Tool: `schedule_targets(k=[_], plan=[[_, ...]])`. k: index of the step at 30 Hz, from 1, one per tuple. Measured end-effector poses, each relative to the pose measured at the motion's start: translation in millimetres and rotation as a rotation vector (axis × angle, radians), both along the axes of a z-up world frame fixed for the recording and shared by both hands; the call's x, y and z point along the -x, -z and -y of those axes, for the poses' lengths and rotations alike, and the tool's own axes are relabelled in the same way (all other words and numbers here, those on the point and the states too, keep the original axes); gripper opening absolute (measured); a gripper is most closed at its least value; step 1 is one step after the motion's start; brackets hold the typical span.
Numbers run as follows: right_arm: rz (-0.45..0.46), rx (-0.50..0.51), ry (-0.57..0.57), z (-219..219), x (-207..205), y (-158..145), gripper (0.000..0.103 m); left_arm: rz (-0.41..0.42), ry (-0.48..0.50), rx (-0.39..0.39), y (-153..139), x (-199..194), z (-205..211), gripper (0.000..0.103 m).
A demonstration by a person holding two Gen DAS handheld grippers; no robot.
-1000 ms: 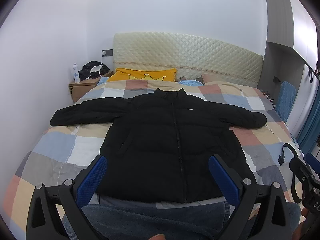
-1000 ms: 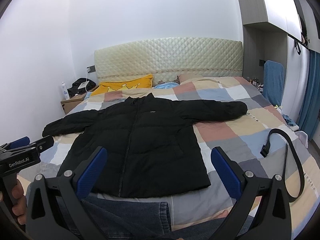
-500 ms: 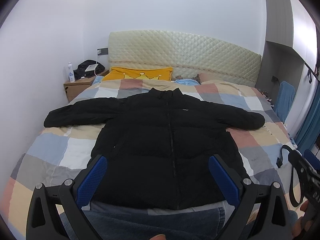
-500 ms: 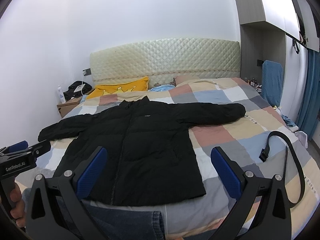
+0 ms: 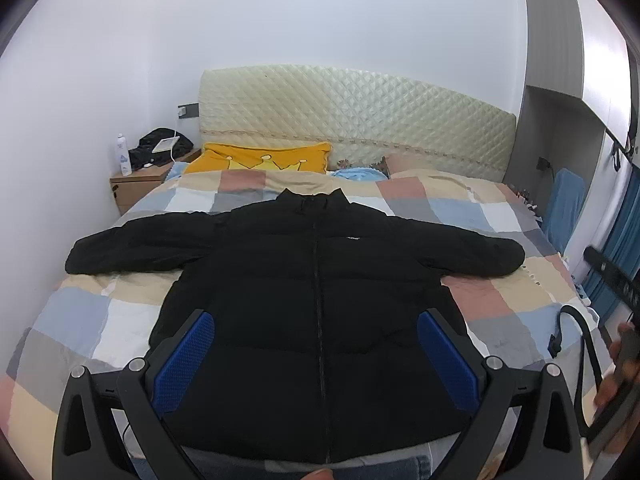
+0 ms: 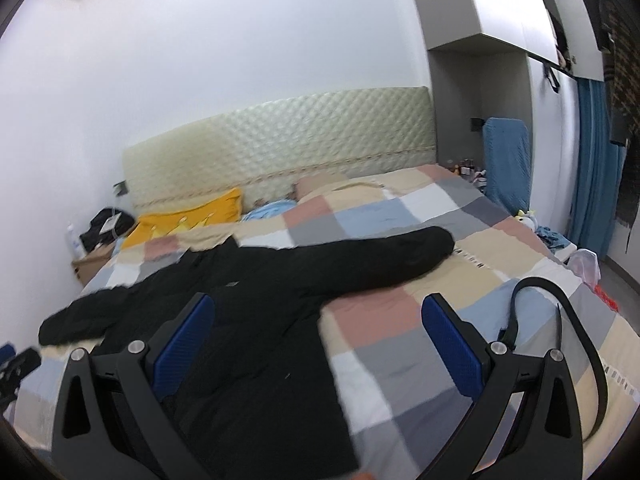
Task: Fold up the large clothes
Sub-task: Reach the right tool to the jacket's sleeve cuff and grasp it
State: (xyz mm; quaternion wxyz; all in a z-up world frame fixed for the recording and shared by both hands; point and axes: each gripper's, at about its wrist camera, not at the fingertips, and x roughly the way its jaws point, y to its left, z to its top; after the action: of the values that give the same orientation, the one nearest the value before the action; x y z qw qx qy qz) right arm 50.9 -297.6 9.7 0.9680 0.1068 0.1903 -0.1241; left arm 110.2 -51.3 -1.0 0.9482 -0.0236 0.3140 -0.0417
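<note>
Across the bed (image 5: 120, 320), on its checked quilt, a black puffer jacket (image 5: 312, 288) lies flat, front up, zipped, collar toward the headboard (image 5: 360, 120), hem at the near edge. Sleeves spread wide, so the long axis runs side to side. Left tongs (image 5: 314, 354) hang over the hem, centred on the zip, spread wide, gripping nothing. Right tongs (image 6: 318, 346) point toward the right sleeve (image 6: 384, 258), likewise wide and empty; likely the nearer hand for that sleeve. Black strap (image 6: 560, 332) lies just beside, right.

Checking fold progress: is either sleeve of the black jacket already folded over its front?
No: both sleeves of the black jacket lie spread out sideways on the bed.
</note>
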Motion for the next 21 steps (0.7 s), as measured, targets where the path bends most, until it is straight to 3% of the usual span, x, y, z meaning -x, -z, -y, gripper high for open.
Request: schedule_targets(k=[3, 8, 10, 12, 13, 17, 21], plan=[[0.016, 0.001, 0.037, 36.7, -24.0, 4.0, 0.103, -0.006, -0.004, 0.001, 6.5, -16.9, 7.5, 0.103], [0.008, -0.089, 0.062, 110.0, -80.7, 28.2, 0.103, -0.017, -0.009, -0.006, 24.1, -44.3, 15.8, 0.103], [-0.025, -0.203, 0.034, 148.7, -112.7, 51.9, 0.101, -0.035, -0.011, -0.018, 31.9, -55.2, 19.1, 0.103], [-0.053, -0.322, 0.030, 187.0, -140.3, 79.2, 0.090, -0.050, -0.017, -0.029, 41.7, -68.7, 19.3, 0.103], [-0.073, -0.371, 0.046, 207.0, -155.8, 96.7, 0.089, -0.053, -0.023, -0.036, 46.3, -75.2, 19.1, 0.103], [-0.124, -0.390, 0.091, 254.7, -206.1, 147.5, 0.085, -0.073, -0.045, -0.056, 67.9, -102.5, 16.0, 0.103], [-0.109, -0.533, 0.118, 305.4, -249.5, 204.6, 0.082, -0.093, -0.060, -0.045, 91.4, -132.7, 13.8, 0.103]])
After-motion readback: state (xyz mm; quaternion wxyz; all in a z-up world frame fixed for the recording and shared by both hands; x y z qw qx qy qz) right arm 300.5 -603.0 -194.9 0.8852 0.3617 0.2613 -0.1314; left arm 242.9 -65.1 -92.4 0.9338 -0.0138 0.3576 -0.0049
